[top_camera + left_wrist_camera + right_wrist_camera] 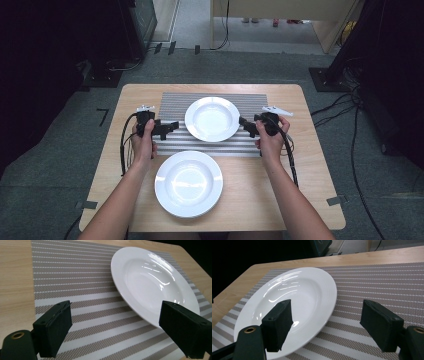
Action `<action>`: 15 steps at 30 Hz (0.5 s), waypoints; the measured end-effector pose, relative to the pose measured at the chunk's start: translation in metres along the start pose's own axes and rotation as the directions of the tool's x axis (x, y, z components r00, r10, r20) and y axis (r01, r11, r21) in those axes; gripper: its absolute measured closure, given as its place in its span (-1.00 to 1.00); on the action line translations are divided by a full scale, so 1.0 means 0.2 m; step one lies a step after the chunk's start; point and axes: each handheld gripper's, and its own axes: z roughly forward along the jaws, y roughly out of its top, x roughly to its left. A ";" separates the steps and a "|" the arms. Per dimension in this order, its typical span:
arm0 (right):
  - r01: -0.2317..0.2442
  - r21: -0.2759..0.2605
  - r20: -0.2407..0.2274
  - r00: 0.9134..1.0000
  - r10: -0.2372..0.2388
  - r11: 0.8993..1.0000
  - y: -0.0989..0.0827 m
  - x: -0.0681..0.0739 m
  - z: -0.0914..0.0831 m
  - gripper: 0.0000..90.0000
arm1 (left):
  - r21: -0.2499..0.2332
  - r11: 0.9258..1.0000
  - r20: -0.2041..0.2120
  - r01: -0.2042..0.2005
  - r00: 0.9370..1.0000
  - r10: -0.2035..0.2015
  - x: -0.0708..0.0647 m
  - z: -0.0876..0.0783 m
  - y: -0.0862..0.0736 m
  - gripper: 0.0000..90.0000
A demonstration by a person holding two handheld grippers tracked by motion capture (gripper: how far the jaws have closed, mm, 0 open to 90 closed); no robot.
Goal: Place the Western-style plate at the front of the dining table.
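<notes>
1. High view: both hands are at the far plate [212, 118], which sits flat on the striped placemat [172, 100]. The left gripper [175, 124] is just beside its left rim, the right gripper [243, 122] just beside its right rim, each pointing inward at it. Neither is gripping; that plate looks set down and done, by my reading.

2. Same view: a second plate [188, 183] lies on the bare wooden table [310, 200], nearer the person than both grippers and untouched. That one is probably what's left to deal with.

3. Left gripper view: jaws spread wide with nothing between them. The far plate [152, 282] lies ahead and toward the right jaw, clear of both pads, with the placemat [75, 277] running out beneath and beyond.

4. Right gripper view: jaws parted here too, holding nothing. The far plate [292, 305] sits ahead on the left-jaw side and partly behind it; no contact that I can make out.

5. Surroundings: grey carpet floor [240, 65] around the table, cables [350, 100] trailing off beyond the right gripper, dark equipment along both edges of the room.
</notes>
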 end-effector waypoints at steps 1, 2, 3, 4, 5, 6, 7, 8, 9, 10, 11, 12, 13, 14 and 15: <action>0.000 0.000 0.000 1.000 0.000 1.000 0.00 0.00 0.00 -0.43 | 0.000 1.000 0.000 0.000 1.000 0.000 0.00 0.00 0.00 -0.75; 0.007 0.001 0.001 1.000 -0.007 1.000 -0.02 -0.01 -0.03 -0.44 | -0.008 1.000 -0.010 -0.003 1.000 0.003 0.01 -0.02 -0.03 -0.76; 0.007 0.001 0.001 1.000 -0.007 1.000 -0.02 -0.01 -0.03 -0.44 | -0.008 1.000 -0.010 -0.003 1.000 0.003 0.01 -0.02 -0.03 -0.76; 0.009 0.000 0.002 1.000 -0.009 1.000 -0.02 -0.01 -0.04 -0.45 | -0.011 1.000 -0.008 -0.001 1.000 0.001 0.01 -0.03 -0.04 -0.76; 0.016 0.000 -0.003 1.000 -0.016 1.000 -0.04 -0.02 -0.07 -0.47 | -0.014 1.000 -0.004 0.000 1.000 0.000 0.02 -0.06 -0.06 -0.77; 0.018 -0.001 -0.002 1.000 -0.018 1.000 -0.04 -0.02 -0.08 -0.47 | -0.015 1.000 -0.013 -0.005 1.000 0.004 0.02 -0.06 -0.08 -0.78; 0.018 -0.001 -0.002 1.000 -0.018 1.000 -0.04 -0.02 -0.08 -0.47 | -0.015 1.000 -0.013 -0.005 1.000 0.004 0.02 -0.06 -0.08 -0.78; 0.022 -0.003 -0.003 1.000 -0.022 1.000 -0.05 -0.02 -0.09 -0.47 | -0.015 1.000 -0.019 -0.006 1.000 0.006 0.02 -0.07 -0.09 -0.78; 0.020 -0.004 -0.004 1.000 -0.020 1.000 -0.05 -0.03 -0.11 -0.47 | -0.015 1.000 -0.019 -0.007 1.000 0.007 0.03 -0.08 -0.10 -0.78; 0.016 -0.011 -0.003 1.000 -0.016 1.000 -0.07 -0.04 -0.13 -0.46 | -0.023 1.000 -0.030 -0.008 1.000 0.007 0.03 -0.11 -0.13 -0.78; 0.016 -0.011 -0.003 1.000 -0.016 1.000 -0.07 -0.04 -0.13 -0.46 | -0.023 1.000 -0.030 -0.008 1.000 0.007 0.03 -0.11 -0.13 -0.78; 0.015 -0.013 -0.002 1.000 -0.015 1.000 -0.08 -0.04 -0.14 -0.47 | -0.025 1.000 -0.034 -0.009 0.999 0.008 0.03 -0.12 -0.14 -0.78; 0.015 -0.010 -0.002 1.000 -0.016 1.000 -0.08 -0.05 -0.15 -0.47 | -0.029 1.000 -0.037 -0.007 0.999 0.006 0.04 -0.13 -0.15 -0.78; 0.017 -0.012 0.001 1.000 -0.017 1.000 -0.10 -0.05 -0.17 -0.47 | -0.036 0.999 -0.036 -0.003 0.999 0.001 0.04 -0.16 -0.16 -0.78; 0.017 -0.012 0.001 1.000 -0.017 1.000 -0.10 -0.05 -0.17 -0.47 | -0.036 0.999 -0.036 -0.003 0.999 0.001 0.04 -0.16 -0.16 -0.78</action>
